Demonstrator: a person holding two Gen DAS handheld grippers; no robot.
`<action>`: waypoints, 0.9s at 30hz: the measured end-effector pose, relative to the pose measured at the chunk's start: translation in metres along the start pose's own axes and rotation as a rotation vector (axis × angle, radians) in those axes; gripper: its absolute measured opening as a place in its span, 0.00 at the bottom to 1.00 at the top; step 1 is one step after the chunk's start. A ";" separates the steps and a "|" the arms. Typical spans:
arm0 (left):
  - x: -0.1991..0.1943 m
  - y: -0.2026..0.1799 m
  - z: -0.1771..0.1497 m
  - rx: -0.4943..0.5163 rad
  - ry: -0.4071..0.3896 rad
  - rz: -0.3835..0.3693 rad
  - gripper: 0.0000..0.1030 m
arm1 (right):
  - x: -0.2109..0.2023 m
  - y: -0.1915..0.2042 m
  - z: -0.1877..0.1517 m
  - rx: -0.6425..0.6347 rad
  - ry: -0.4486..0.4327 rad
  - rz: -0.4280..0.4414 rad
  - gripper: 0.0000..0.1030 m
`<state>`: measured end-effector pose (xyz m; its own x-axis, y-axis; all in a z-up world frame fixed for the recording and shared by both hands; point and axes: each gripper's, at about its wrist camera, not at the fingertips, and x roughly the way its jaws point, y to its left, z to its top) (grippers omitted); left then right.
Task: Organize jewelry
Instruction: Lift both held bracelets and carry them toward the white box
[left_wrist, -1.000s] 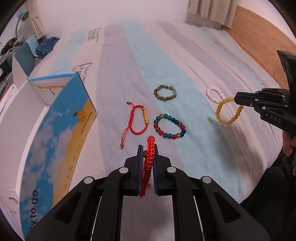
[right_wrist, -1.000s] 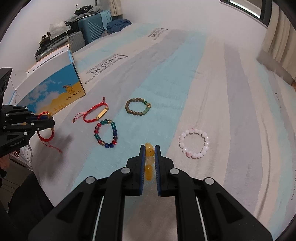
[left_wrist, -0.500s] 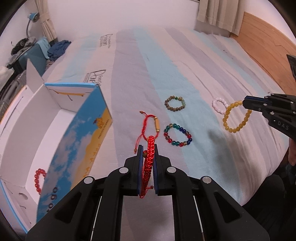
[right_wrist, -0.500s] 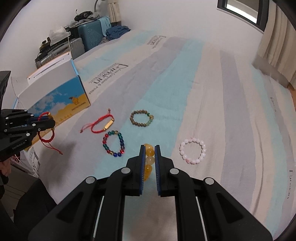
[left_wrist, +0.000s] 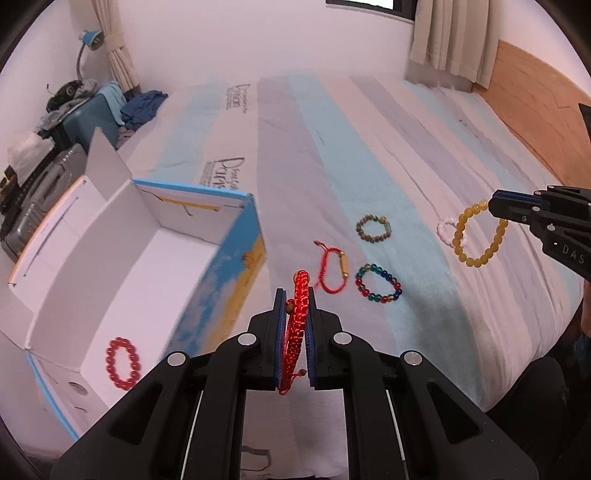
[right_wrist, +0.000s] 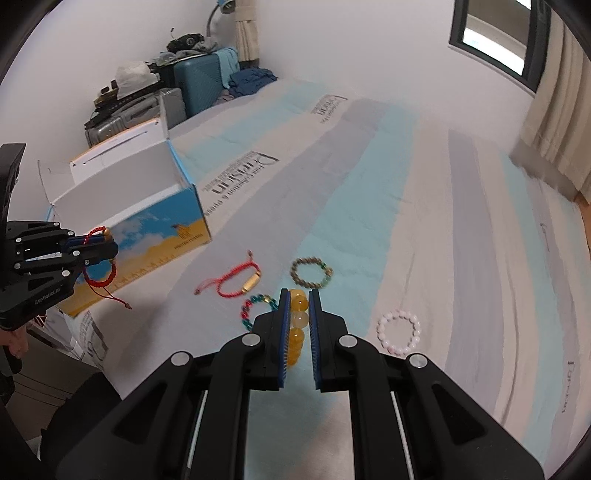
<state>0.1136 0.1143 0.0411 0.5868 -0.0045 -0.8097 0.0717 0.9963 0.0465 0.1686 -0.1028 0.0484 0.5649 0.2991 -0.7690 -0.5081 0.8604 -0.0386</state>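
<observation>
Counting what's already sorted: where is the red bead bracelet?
In the left wrist view, the red bead bracelet lies on the floor of the open box, near its front corner, left of the left gripper.

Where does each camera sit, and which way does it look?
Left wrist: on the left gripper, which grips a red bracelet; it looks across the bed toward the open box.
Right wrist: on the right gripper, which grips a yellow bracelet; it looks over the bed toward the suitcases.
Shared: box, bed, each other's gripper.

Seven bracelets (left_wrist: 377, 283): four on the bedsheet (left_wrist: 369, 147), one boxed (left_wrist: 122, 363), two held aloft.
</observation>
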 end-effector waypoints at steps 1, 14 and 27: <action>-0.004 0.004 0.001 -0.002 -0.001 0.007 0.08 | -0.001 0.006 0.005 -0.012 -0.002 0.001 0.09; -0.038 0.061 0.008 -0.055 -0.033 0.067 0.08 | -0.018 0.069 0.058 -0.102 -0.056 0.030 0.09; -0.051 0.140 0.000 -0.128 -0.027 0.128 0.08 | 0.002 0.167 0.104 -0.230 -0.088 0.113 0.09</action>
<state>0.0936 0.2542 0.0882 0.6065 0.1230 -0.7855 -0.1073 0.9916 0.0724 0.1521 0.0842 0.1068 0.5456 0.4310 -0.7188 -0.6998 0.7062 -0.1077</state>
